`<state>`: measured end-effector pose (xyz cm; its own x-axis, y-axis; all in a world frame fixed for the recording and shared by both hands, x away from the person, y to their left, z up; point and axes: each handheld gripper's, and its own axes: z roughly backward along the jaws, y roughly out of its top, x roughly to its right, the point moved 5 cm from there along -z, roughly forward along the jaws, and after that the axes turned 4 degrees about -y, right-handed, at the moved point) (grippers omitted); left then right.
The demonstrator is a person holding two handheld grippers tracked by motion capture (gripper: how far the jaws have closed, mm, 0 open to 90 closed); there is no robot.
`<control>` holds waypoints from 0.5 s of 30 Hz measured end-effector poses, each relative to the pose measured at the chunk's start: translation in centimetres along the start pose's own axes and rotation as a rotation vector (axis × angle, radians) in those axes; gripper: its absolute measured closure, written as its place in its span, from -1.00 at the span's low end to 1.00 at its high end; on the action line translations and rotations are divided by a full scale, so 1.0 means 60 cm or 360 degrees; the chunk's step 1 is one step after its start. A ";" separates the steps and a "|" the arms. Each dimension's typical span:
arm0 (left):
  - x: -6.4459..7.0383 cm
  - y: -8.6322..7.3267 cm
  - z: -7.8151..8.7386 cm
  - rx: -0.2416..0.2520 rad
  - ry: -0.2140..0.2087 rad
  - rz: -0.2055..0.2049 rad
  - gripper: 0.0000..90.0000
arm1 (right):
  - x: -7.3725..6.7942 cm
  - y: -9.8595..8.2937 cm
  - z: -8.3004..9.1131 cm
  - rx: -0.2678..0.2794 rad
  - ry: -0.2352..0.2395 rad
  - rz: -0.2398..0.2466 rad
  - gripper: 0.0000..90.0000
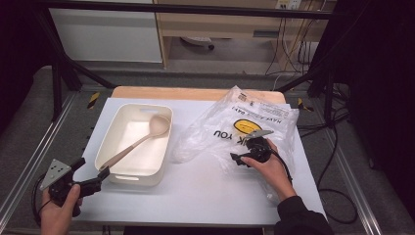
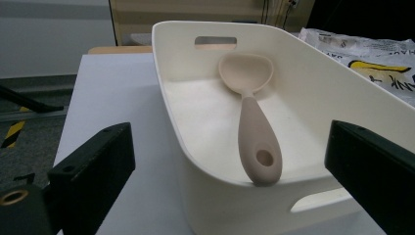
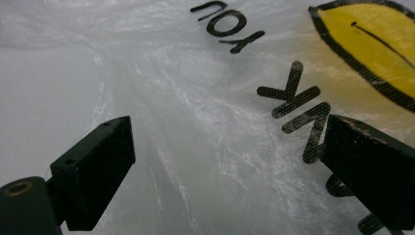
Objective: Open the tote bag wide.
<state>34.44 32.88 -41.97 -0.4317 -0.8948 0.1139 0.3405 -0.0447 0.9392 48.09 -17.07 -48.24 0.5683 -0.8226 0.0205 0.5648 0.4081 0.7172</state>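
The largest working item is the plastic bag (image 1: 244,127), thin and translucent, printed with black letters and a yellow face, lying crumpled on the right half of the white table (image 1: 205,191). The right gripper (image 1: 239,157) hovers low over it with jaws apart and nothing between them; in the right gripper view (image 3: 215,142) the film lies slack just beyond the jaws. Likely fault: the jaws close on a single layer, or on both walls together, so the bag mouth fails to open; the slick film may also slip out or slide across the smooth tabletop.

To the left stands a cream tub (image 1: 110,161) with handle slots, holding a pinkish spoon (image 1: 142,139) whose bowl leans on the far wall and whose handle end rests on the near rim. The left gripper (image 1: 103,175), jaws apart and empty, points at that handle end; the left gripper view shows the spoon (image 2: 258,142) centred between the jaws. Likely fault: a grasp on the rounded, tapering handle may squeeze it out sideways, or a push may shove the light tub away.

The tabletop is a smooth white sheet over a wooden board (image 1: 195,93), framed by black struts. Beyond lie grey floor, pale cabinets and loose cables.
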 end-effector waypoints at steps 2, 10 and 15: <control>0.000 0.000 0.000 0.0001 0.0001 0.0000 -0.90 | 0.000 -0.005 -0.005 -0.0030 -0.0014 0.0020 -0.86; 0.000 0.000 0.000 0.0003 0.0001 -0.0001 -0.90 | 0.001 -0.012 -0.015 -0.0066 -0.0038 0.0043 -0.77; 0.001 0.001 0.001 0.0003 0.0005 0.0003 -0.90 | 0.003 -0.011 -0.011 -0.0037 -0.0046 0.0023 -0.46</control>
<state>34.38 32.87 -41.90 -0.4284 -0.8963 0.1148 0.3396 -0.0420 0.9396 48.20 -17.20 -49.14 0.5589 -0.8276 0.0511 0.5709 0.4287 0.7002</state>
